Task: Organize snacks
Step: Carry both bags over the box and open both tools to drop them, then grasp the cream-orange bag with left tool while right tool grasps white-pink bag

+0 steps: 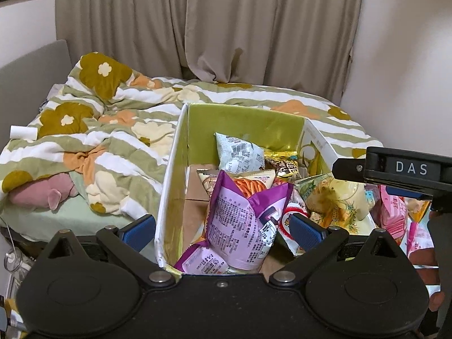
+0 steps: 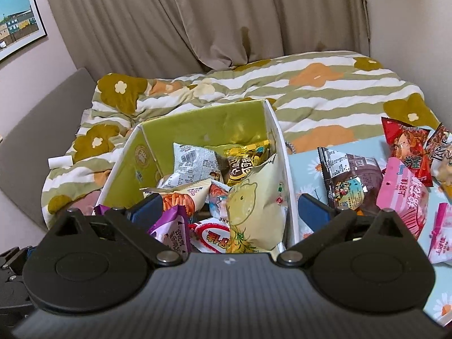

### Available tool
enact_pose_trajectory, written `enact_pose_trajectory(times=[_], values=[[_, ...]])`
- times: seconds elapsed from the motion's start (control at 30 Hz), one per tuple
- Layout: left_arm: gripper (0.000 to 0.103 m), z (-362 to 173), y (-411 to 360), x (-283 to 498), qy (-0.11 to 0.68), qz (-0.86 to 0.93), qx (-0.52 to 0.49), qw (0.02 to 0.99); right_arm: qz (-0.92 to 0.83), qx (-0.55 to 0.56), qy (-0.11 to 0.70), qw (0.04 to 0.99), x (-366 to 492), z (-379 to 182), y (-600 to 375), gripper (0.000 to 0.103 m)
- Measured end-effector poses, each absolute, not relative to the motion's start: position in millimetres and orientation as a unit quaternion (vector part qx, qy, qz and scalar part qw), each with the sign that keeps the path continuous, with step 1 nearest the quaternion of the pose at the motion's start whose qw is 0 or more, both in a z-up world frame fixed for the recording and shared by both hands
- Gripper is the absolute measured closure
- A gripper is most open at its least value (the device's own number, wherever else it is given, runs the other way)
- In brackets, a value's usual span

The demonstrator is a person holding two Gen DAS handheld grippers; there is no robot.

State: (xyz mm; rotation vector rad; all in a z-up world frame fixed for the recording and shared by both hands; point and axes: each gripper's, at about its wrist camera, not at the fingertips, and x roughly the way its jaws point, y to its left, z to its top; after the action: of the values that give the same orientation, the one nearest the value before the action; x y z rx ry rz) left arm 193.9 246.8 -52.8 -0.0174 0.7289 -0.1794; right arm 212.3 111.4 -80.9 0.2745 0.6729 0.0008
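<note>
your left gripper [image 1: 223, 230] hangs over the near left corner of the green-lined cardboard box [image 1: 243, 118], its blue pads [image 1: 139, 230] spread wide, one outside the box's left wall and one over the snacks. the purple snack bag [image 1: 243, 226] stands between them, but the pads do not press on it, so those tongs hold nothing. the box sits on the bed, on the striped flower duvet [image 1: 93, 130]; a pink plush toy [image 1: 42, 193] lies at the bed's near left edge and a small white roll [image 1: 22, 132] lies further up on the left.

inside the box, going left to right, you have the purple bag at the near wall, a white-and-grey printed bag [image 1: 238, 152] toward the far wall, an orange-stick snack pack [image 2: 180, 200] in the middle, a gold wrapper [image 2: 245, 163] near the far right corner, and the pale yellow lemon chip bag [image 2: 254, 209] leaning on the right wall.

your right gripper [image 2: 230, 212] is over the box's near right corner with its jaws fully apart. the lemon chip bag sits between the pads, yet neither pad touches it; one pad is over the box, the other outside the right wall. nothing is gripped.

to the right of the box, on a light blue daisy-print sheet [image 2: 305, 166] on the bed, more snacks lie loose: a dark brown bag [image 2: 350, 180] just beside the box, a pink marshmallow bag [image 2: 404, 197] near it, and a red bag [image 2: 404, 141] toward the far right edge.
</note>
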Motion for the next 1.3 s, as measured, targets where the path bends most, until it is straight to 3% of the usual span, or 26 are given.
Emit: enact_pose_trajectory(times=[0.67,1.0,1.3], values=[[0.001,-19,209,178,0.316,-0.131,-0.001,0.940,0.002,0.116,0.294,0.949,177,-42,77,0.000],[0.001,-18,123,169,0.320,-0.137,-0.013,0.938,-0.009,0.100,0.284,0.953,160,-35,-7,0.000],[0.001,-41,30,162,0.335,-0.122,-0.007,0.934,-0.021,0.099,0.313,0.944,156,-61,-105,0.000]])
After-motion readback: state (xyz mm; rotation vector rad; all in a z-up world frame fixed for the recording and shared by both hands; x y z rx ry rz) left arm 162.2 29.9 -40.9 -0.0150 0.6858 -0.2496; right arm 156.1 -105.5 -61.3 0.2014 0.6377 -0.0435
